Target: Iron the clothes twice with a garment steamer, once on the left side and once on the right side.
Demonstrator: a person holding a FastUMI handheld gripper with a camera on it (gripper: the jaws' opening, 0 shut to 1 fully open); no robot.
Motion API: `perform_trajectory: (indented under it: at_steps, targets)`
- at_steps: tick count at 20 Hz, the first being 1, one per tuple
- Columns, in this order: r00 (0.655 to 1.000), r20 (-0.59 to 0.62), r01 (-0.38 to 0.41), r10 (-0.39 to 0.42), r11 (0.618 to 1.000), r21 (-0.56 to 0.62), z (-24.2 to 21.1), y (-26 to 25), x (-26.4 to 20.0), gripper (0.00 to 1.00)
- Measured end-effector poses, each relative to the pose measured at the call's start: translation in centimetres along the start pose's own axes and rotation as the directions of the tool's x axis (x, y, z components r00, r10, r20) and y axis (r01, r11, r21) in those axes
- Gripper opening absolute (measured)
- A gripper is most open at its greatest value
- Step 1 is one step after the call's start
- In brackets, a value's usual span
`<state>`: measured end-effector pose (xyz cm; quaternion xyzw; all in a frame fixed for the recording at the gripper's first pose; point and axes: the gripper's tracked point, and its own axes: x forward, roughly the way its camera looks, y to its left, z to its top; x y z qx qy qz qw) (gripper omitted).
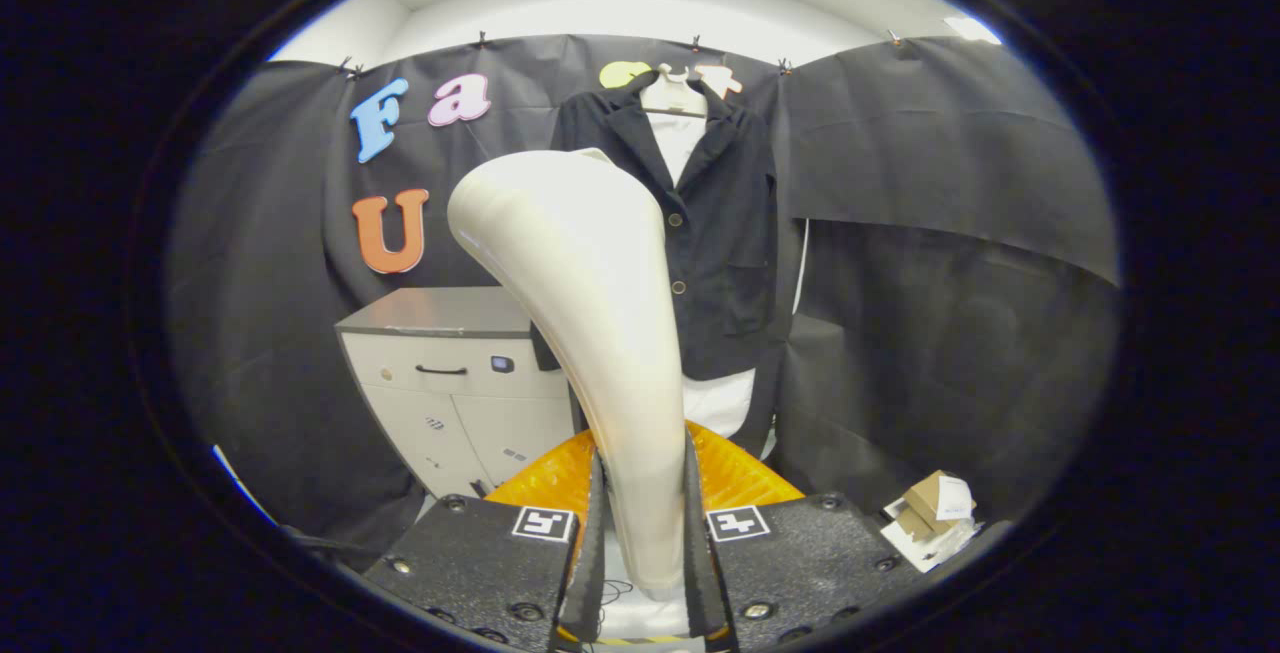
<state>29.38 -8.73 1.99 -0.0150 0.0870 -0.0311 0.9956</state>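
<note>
Dark jacket (715, 223) is hung on the booth wall, beyond the fingers, over a white shirt (680, 143). Grey cabinet (450, 373) is seen beside it. Cream steamer (590, 333) is clamped upright in the gripper (640, 523), head apparently short of the jacket.

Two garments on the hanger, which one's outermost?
The dark jacket. It hangs open over the white shirt, which shows only at the collar and below the hem. The tool is shut on the steamer.
</note>
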Motion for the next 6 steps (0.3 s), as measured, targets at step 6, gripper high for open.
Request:
perform_trajectory:
  at_steps: [6]
  targets:
    - [0.999,-0.004,-0.051,0.050,0.999,-0.015,0.43,0.22,-0.23,0.35]
